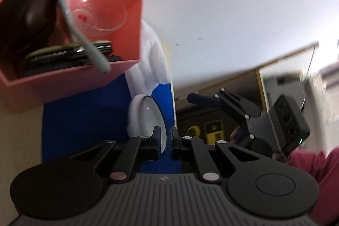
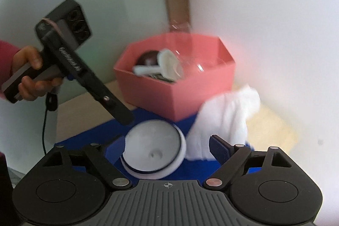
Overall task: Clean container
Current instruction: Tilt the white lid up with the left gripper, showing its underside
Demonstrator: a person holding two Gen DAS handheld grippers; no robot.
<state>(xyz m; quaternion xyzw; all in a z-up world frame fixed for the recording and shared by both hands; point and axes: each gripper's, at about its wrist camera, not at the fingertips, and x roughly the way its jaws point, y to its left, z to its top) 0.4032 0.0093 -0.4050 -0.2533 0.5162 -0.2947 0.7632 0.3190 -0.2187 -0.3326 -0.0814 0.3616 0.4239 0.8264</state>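
Observation:
A clear round glass container [image 2: 155, 150] rests on a white cloth [image 2: 226, 120] over a blue mat [image 2: 89, 137], just in front of my right gripper [image 2: 166, 150], whose fingers are spread wide around it, open. My left gripper [image 1: 165, 139] is nearly closed, its fingers set on either side of the container's rim [image 1: 156, 118]; whether they pinch it is unclear. In the right wrist view the left gripper [image 2: 125, 118] reaches down to the container's far edge.
A pink bin [image 2: 175, 75] behind the mat holds a dark bowl [image 1: 25, 18], a glass bowl [image 1: 99, 5], a pale spoon [image 1: 80, 35] and dark plates. A white wall stands behind. The wooden tabletop [image 2: 273, 126] shows at the right.

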